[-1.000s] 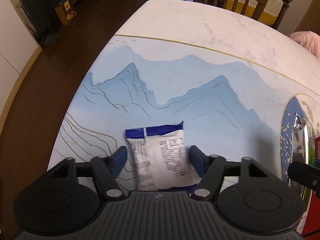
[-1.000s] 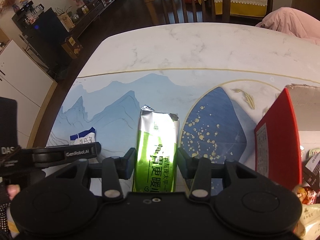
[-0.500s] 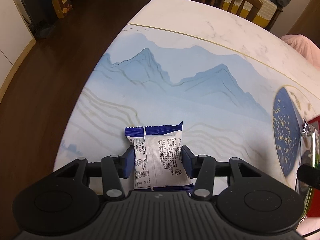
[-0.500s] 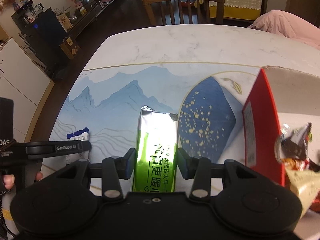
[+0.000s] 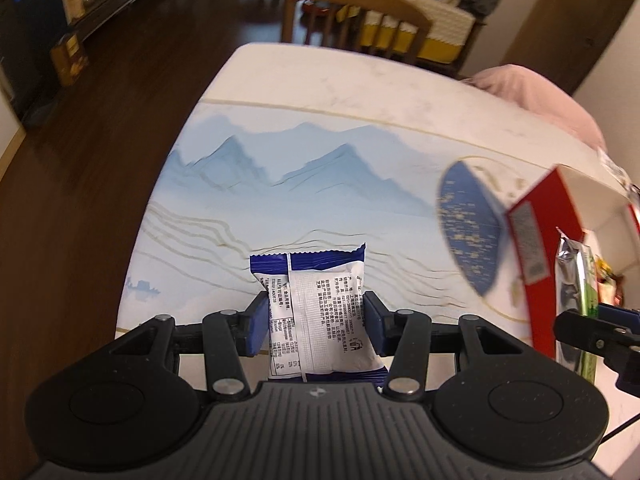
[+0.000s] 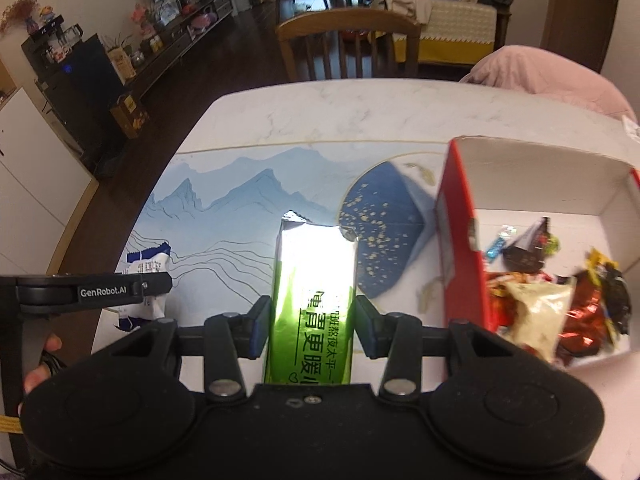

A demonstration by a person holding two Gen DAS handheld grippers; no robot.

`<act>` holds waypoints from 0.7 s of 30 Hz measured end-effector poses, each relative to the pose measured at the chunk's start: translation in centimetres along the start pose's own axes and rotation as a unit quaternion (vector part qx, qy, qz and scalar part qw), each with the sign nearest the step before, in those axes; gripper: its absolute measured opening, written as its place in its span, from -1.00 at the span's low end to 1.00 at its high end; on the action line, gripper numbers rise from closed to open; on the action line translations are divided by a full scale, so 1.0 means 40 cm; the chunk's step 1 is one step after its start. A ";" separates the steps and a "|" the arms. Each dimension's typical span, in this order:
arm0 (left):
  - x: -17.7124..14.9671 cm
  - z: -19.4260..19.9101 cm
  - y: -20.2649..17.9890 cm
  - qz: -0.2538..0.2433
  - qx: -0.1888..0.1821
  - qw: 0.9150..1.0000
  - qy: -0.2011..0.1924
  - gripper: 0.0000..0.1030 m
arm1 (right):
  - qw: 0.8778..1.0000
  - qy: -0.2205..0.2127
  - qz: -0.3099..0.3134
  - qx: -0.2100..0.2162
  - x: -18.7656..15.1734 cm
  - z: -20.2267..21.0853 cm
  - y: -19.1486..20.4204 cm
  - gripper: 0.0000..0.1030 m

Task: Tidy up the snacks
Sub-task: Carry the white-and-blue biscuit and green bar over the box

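currently the left gripper [image 5: 315, 312] is pinching a small white and blue snack packet [image 5: 320, 312] between nearly closed jaws above the painted table [image 5: 320, 176]. the right gripper [image 6: 310, 322] is clamping a green foil packet [image 6: 314, 292], seemingly lifted, just left of a red box [image 6: 460, 256] holding wrapped snacks [image 6: 560, 304].

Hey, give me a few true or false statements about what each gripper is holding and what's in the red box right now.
1. The left gripper holds a blue-and-white packet. True.
2. The right gripper is empty. False: it grips a green packet.
3. The red box has snacks inside. True.
4. The box is closed. False: it is open on top.
5. A wooden chair stands beyond the table. True.
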State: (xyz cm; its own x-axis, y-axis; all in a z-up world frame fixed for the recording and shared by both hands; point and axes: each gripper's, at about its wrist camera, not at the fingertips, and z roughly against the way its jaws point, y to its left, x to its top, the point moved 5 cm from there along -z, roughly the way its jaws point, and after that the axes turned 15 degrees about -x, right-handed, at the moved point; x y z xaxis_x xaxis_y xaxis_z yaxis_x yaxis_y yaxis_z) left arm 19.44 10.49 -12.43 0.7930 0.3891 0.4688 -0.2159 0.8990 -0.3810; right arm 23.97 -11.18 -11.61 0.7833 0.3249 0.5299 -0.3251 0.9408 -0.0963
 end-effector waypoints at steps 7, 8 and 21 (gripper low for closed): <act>0.002 0.032 -0.123 -0.044 -0.030 0.999 0.001 -0.06 | 1.000 -0.018 -0.006 -0.011 -0.015 0.045 -0.084 -0.17; 0.002 0.033 -0.144 -0.052 -0.032 0.998 0.001 -0.06 | 1.000 -0.020 -0.007 -0.011 -0.015 0.048 -0.099 -0.17; 0.017 -0.015 -0.427 -0.097 -0.052 0.994 0.005 -0.06 | 0.999 -0.039 -0.024 -0.016 0.010 0.044 -0.358 -0.17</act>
State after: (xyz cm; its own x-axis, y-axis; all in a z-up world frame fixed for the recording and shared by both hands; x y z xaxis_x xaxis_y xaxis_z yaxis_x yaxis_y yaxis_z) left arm 24.00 -4.72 -6.08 0.8192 0.2091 0.5340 0.0005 0.9309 -0.3653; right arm 28.00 -24.71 -8.53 0.7536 0.2723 0.5983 -0.2697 0.9581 -0.0963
